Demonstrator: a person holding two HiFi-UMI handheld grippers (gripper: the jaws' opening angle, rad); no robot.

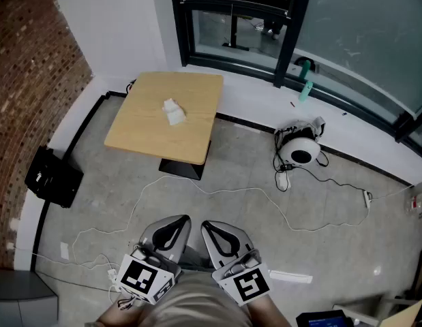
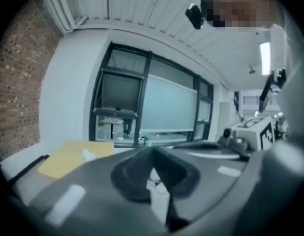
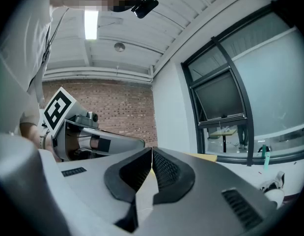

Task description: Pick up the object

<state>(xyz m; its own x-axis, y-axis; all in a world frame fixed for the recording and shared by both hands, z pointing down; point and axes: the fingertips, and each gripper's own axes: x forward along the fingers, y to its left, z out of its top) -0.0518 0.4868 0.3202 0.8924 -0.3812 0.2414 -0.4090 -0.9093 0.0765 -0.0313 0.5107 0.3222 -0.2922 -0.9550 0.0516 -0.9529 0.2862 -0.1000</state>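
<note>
A small white crumpled object (image 1: 174, 112) lies near the middle of a light wooden table (image 1: 144, 129) across the room; it shows as a white speck (image 2: 88, 155) on the yellow table top (image 2: 68, 159) in the left gripper view. My left gripper (image 1: 186, 219) and right gripper (image 1: 205, 225) are held side by side low in the head view, far from the table. Both are shut with nothing between the jaws. In the right gripper view the tips (image 3: 152, 150) meet, with the left gripper's marker cube (image 3: 57, 108) beside them.
A black box (image 1: 52, 176) stands on the floor by the brick wall (image 1: 26, 73). White cables (image 1: 217, 191) trail over the concrete floor. A white headset-like device (image 1: 300, 148) lies near the window ledge, where a green bottle (image 1: 305, 90) stands. The table's black base (image 1: 181, 169) sits below its near edge.
</note>
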